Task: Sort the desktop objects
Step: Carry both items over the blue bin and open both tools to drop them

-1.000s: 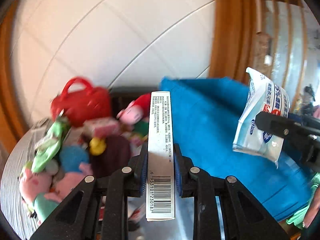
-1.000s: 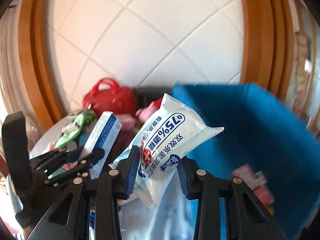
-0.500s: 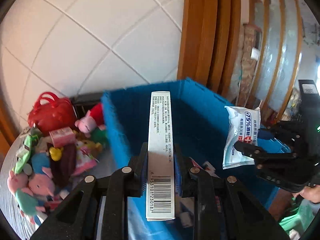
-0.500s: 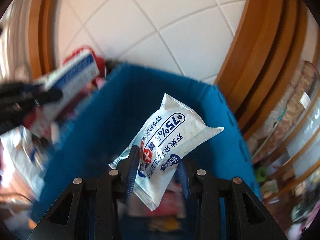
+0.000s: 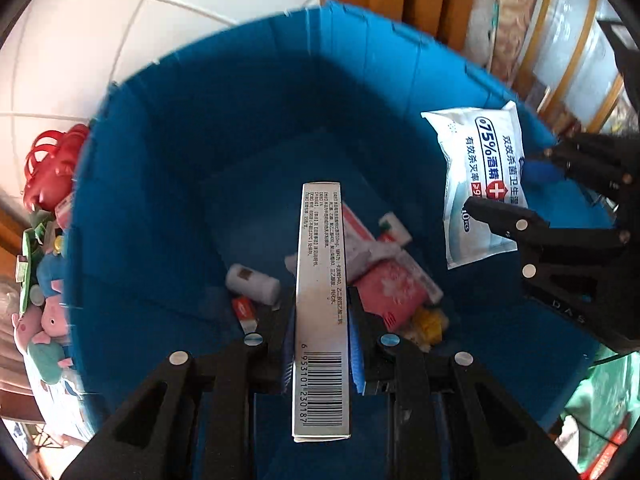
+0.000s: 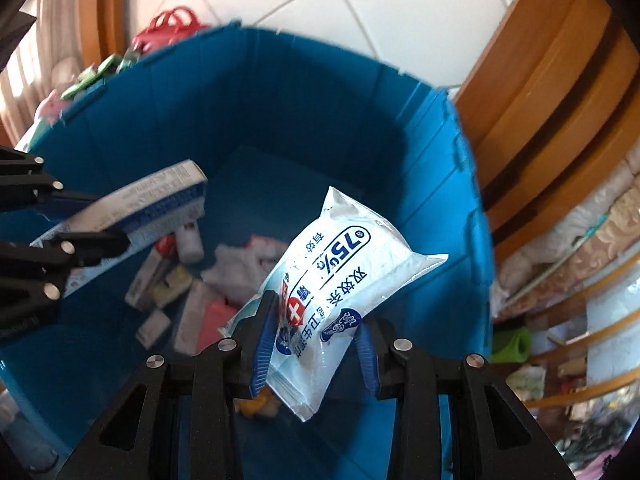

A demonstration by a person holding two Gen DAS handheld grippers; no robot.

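Observation:
My left gripper [image 5: 320,320] is shut on a long white box [image 5: 322,300] with a barcode and holds it over the open blue bin [image 5: 160,160]. My right gripper [image 6: 314,336] is shut on a white wet-wipes pack [image 6: 340,280] and holds it over the same bin [image 6: 320,100]. The wipes pack [image 5: 480,184] and the right gripper show at the right of the left wrist view. The box [image 6: 132,208] and the left gripper show at the left of the right wrist view. Several small boxes and tubes [image 5: 380,264] lie on the bin's floor.
A red handbag [image 5: 50,168] and several plush toys [image 5: 44,312] lie left of the bin on the table. White tiled wall [image 6: 320,0] and wooden frames [image 6: 540,80] stand behind the bin. Cluttered shelves [image 6: 580,280] are at the right.
Both grippers moved from beside the toy pile to above the blue bin and tilted down into it. Each still holds its item.

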